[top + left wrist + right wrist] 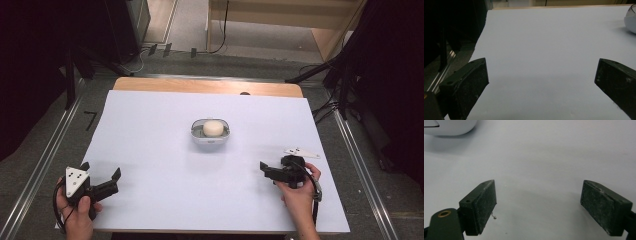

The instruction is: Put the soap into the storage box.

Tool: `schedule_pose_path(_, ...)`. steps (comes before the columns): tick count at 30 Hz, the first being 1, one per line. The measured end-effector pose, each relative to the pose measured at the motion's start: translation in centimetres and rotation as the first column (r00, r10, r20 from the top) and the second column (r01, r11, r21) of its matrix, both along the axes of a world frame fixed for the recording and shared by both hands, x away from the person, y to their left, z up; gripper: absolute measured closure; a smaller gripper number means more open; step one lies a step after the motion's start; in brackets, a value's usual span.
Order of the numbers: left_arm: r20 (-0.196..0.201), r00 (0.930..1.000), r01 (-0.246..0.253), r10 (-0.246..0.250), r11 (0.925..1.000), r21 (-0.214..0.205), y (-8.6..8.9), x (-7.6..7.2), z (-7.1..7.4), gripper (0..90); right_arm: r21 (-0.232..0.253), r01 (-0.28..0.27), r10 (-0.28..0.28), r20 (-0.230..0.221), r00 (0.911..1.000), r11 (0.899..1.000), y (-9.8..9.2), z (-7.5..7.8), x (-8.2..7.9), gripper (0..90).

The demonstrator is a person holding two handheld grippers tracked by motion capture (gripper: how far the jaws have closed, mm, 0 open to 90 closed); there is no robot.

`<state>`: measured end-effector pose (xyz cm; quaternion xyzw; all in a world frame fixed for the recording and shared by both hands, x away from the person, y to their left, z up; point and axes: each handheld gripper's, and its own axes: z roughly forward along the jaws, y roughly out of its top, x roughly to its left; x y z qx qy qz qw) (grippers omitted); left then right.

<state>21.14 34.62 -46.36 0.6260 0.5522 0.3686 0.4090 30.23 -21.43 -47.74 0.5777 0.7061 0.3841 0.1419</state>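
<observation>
Case: (211, 133) a small white case lies mid-surface with its lid open and a round cream ball (212, 128) sitting in it; its edge also shows at the right rim of the left gripper view (631, 21) and at the top left of the right gripper view (449, 127).
Surface: (165, 165) a white sheet covers it; a strip of bare wood (200, 86) shows along the far edge.
Left tongs: (102, 176) near corner on the person's left, spread wide, with nothing between the jaws; well apart from the case.
Right tongs: (266, 171) near edge on the person's right, pointing in toward the middle, spread with bare sheet between the jaws; well apart from the case.
In the way: the sheet between both tongs and the case is bare.
Around: a grey floor (45, 145) with metal rails (42, 165) at both sides, black stands and cables (325, 107) at the right, and wooden furniture (280, 20) beyond.
Writing: none can be read; the grey plate (76, 180) on the left tongs bears small dots.
</observation>
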Motion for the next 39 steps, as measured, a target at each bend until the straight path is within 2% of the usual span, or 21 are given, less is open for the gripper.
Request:
schedule_pose_path(10,0.001,1.0,-0.001,0.001,1.0,0.001,0.0,0.0,0.0,0.0,0.003,0.034,-0.034,0.009,0.9994,0.999,-2.8,-0.1,-1.4,13.4)
schedule_pose_path(16,0.0,1.0,0.0,0.0,1.0,0.001,0.0,0.0,0.0,0.0,0.028,0.065,-0.065,0.013,0.9978,0.997,-4.5,-0.1,-2.2,13.4)
schedule_pose_path(22,-0.001,1.0,0.0,0.0,1.0,0.002,0.0,0.0,0.0,0.0,0.019,0.086,-0.086,0.016,0.9962,0.996,-6.0,-0.2,-2.9,13.3)
schedule_pose_path(39,-0.001,1.0,-0.001,0.001,1.0,0.002,0.0,0.0,0.0,0.0,0.02,0.164,-0.164,0.025,0.9861,0.986,-10.2,-0.3,-4.6,11.9)
